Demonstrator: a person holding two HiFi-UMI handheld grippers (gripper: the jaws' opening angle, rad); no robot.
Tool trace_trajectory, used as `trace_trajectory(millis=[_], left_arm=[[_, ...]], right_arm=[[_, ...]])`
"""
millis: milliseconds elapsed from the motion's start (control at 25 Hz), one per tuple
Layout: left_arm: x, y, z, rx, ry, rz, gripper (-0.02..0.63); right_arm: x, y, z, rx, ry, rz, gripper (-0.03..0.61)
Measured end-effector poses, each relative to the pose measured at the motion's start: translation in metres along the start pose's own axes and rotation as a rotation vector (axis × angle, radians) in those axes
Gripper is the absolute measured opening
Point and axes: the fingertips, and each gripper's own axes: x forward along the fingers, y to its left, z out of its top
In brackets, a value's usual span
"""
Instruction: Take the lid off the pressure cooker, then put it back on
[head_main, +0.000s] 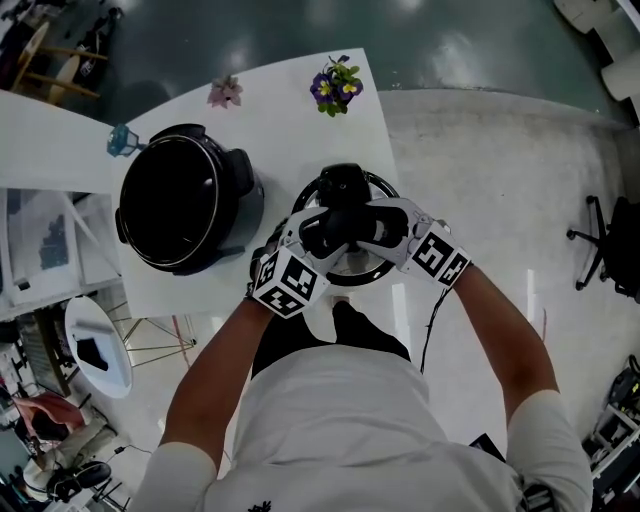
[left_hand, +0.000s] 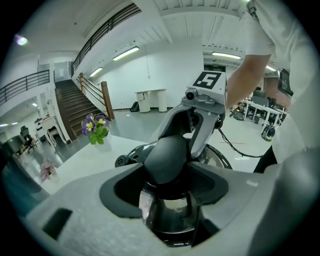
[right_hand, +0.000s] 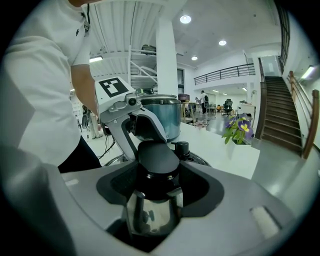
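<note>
White-shirted person, seen from above, grips the pressure cooker lid from both sides. The left gripper and the right gripper each clamp one end of the lid's black handle, jaws set fairly wide around it. The lid is level at the near right edge of the white table, apart from the open cooker pot, which stands to its left. Whether the lid rests on the tabletop cannot be told. Purple flowers sit at the table's far edge. With the lid already off, the job in hand appears to be the return. It likely calls for equal pressure from both grippers, a level carry leftward, and centring the lid squarely over the pot's mouth before lowering, as a tilted lid could catch on the rim.
</note>
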Motion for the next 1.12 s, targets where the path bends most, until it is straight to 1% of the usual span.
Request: trace_trajectory(millis=[160, 280, 480, 920, 1120], left_arm=[[0.005, 0.000, -0.007, 0.049, 0.022, 0.010, 0.265], [0.008, -0.003, -0.010, 0.066, 0.016, 0.013, 0.264], [0.008, -0.002, -0.011, 0.073, -0.004, 0.017, 0.265], [0.008, -0.002, -0.011, 0.076, 0.005, 0.020, 0.267], [0.007, 0.000, -0.013, 0.059, 0.013, 0.030, 0.281]], right_arm=[[0.006, 0.000, -0.010, -0.028, 0.023, -0.017, 0.264], [0.006, 0.000, -0.015, -0.042, 0.031, -0.025, 0.265], [0.008, 0.001, -0.015, -0.037, 0.020, -0.020, 0.267], [0.007, 0.000, -0.015, -0.042, 0.032, -0.015, 0.272], [0.007, 0.000, -0.015, -0.048, 0.050, -0.019, 0.273]])
